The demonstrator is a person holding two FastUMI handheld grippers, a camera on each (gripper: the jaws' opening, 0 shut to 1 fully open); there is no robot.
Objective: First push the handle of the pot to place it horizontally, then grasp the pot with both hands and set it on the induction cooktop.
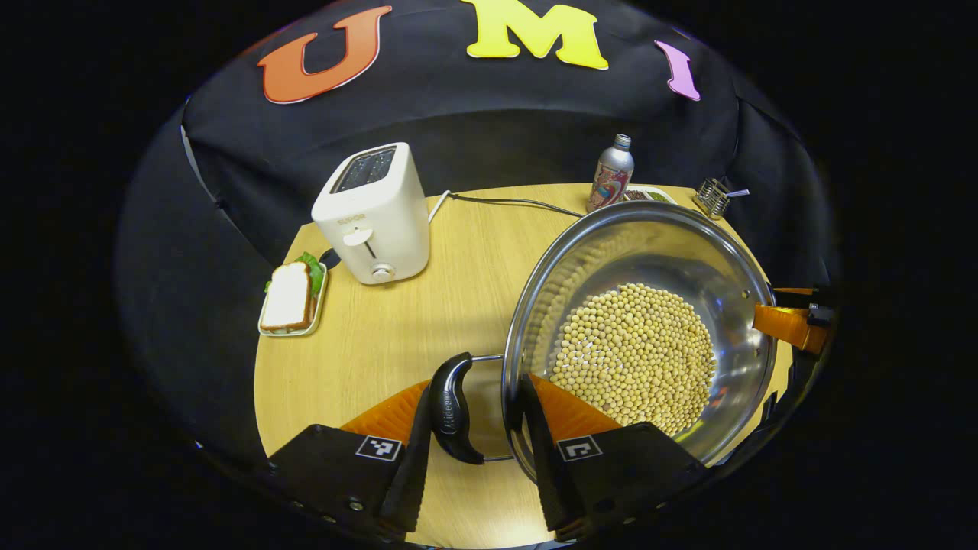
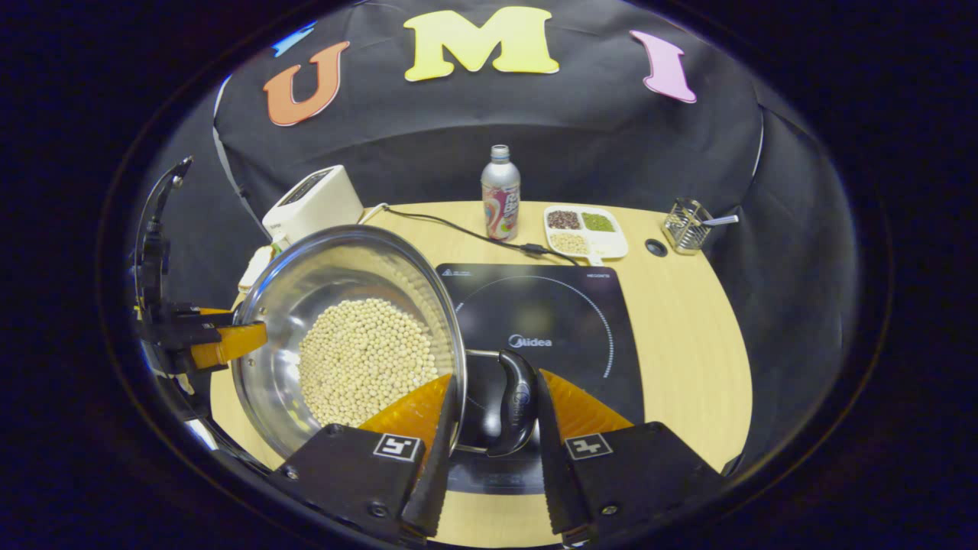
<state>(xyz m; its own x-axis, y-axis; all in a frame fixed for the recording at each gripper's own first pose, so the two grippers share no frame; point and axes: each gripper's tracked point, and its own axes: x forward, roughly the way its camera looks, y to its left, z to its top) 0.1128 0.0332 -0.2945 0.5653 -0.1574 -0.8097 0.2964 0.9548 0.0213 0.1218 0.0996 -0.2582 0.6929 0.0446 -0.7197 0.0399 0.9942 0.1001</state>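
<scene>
The pot (image 2: 344, 344) is a round, shiny steel vessel, open-topped, with pale round beans (image 2: 363, 359) covering its bottom and a black loop handle (image 2: 516, 405) on each side, both lying horizontally. I see it tilted, beside the left edge of the induction cooktop (image 2: 546, 321). The cooktop is a flat black glass square lying on the tabletop (image 2: 688, 336).
</scene>
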